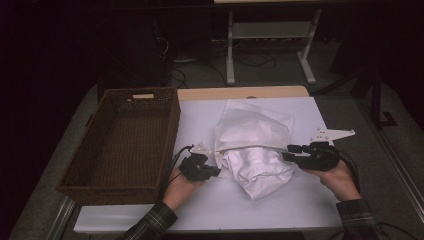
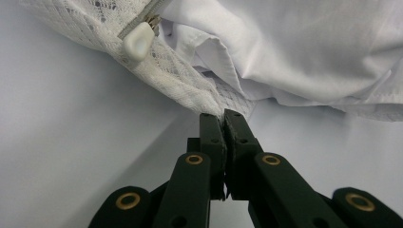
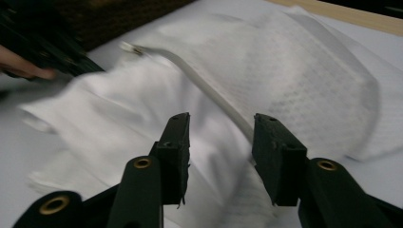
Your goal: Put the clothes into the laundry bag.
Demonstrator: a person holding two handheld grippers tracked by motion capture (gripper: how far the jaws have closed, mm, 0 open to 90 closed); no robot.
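High view: a white mesh laundry bag [image 1: 255,125] lies mid-table on the white sheet [image 1: 200,210], its long axis running away from the person, open mouth nearest them with a white garment [image 1: 257,167] spilling out. The left gripper [image 1: 216,170] is clamped on the bag's mesh edge below the zipper pull [image 2: 138,42]. The right gripper [image 1: 290,152] has jaws apart, pressing on nothing. A brown wicker basket [image 1: 165,125] stands just left.

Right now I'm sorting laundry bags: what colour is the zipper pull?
Off-white zipper pull, clearest in left gripper view.
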